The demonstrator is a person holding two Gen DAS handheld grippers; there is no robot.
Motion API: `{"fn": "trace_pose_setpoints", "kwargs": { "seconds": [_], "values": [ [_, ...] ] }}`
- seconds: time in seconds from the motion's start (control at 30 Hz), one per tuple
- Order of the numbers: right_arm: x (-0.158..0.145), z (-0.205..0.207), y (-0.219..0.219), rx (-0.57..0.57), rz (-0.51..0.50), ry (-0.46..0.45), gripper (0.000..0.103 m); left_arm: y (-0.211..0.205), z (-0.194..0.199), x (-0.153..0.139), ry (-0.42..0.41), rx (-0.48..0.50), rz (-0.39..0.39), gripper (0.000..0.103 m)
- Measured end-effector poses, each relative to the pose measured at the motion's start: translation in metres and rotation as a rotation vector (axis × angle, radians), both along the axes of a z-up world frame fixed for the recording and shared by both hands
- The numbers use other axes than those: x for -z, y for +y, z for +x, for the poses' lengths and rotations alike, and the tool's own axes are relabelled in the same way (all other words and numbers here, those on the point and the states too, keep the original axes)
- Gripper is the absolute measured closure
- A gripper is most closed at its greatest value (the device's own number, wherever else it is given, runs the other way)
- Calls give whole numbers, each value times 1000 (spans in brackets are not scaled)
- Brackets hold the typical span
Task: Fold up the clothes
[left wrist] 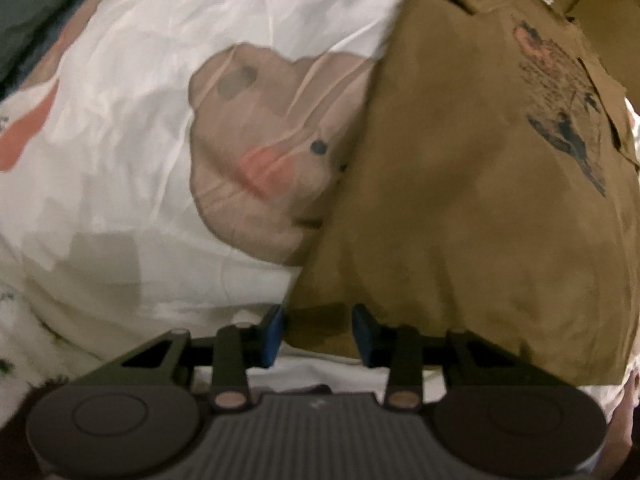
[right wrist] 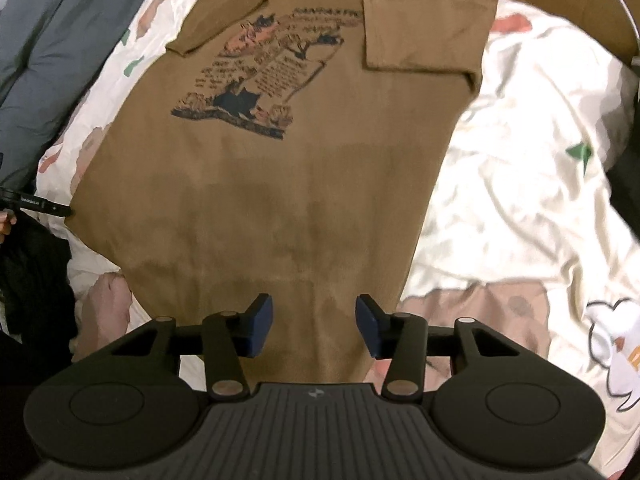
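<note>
Right wrist view gives us the whole brown T-shirt: it lies flat, print side up, on the white patterned bedsheet, with both sleeves already turned in over the chest. Our right gripper hovers released over the hem, its blue pads set apart with only cloth showing between them. Our left gripper is likewise parted at the hem's left corner, grasping nothing that we can confirm.

We judge the hem is the part in hand. To lift it well, we should pinch both layers at matching corners and carry them level towards the collar, keeping the sleeves tucked.

Only the right view shows the folded sleeves, the dark bedding and the left gripper's tip at the shirt's edge. The left view alone shows the sheet's bear print up close.
</note>
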State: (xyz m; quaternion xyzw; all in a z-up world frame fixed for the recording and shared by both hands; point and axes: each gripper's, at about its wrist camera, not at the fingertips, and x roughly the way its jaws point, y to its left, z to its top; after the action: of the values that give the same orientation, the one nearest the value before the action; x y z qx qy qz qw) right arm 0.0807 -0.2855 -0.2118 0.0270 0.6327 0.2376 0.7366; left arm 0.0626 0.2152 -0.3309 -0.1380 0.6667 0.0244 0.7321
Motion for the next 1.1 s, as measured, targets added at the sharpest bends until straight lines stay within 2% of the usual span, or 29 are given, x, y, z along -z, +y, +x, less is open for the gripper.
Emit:
{"fn": "trace_pose_setpoints", "kwargs": {
  "seconds": [0.23,0.5,0.6,0.7,0.83,1.1],
  "values": [
    [23,-1,-5,51,-21,74,54,5,-5,10,-2,-13,-37,59],
    [55,-26,4,0,-76,172,54,3,-9,7,-12,-20,-36,59],
    [48,-27,13,-46,-60,164,54,2,-12,5,-15,-29,-29,59],
    [33,-24,17,-76,-51,118,53,0,-15,2,-17,-39,-22,59],
    [20,-19,13,-68,-52,81,53,-7,-15,-2,-10,-30,4,62],
    [17,-17,7,-59,-47,70,53,-15,-18,-7,-2,-25,33,63]
  ]
}}
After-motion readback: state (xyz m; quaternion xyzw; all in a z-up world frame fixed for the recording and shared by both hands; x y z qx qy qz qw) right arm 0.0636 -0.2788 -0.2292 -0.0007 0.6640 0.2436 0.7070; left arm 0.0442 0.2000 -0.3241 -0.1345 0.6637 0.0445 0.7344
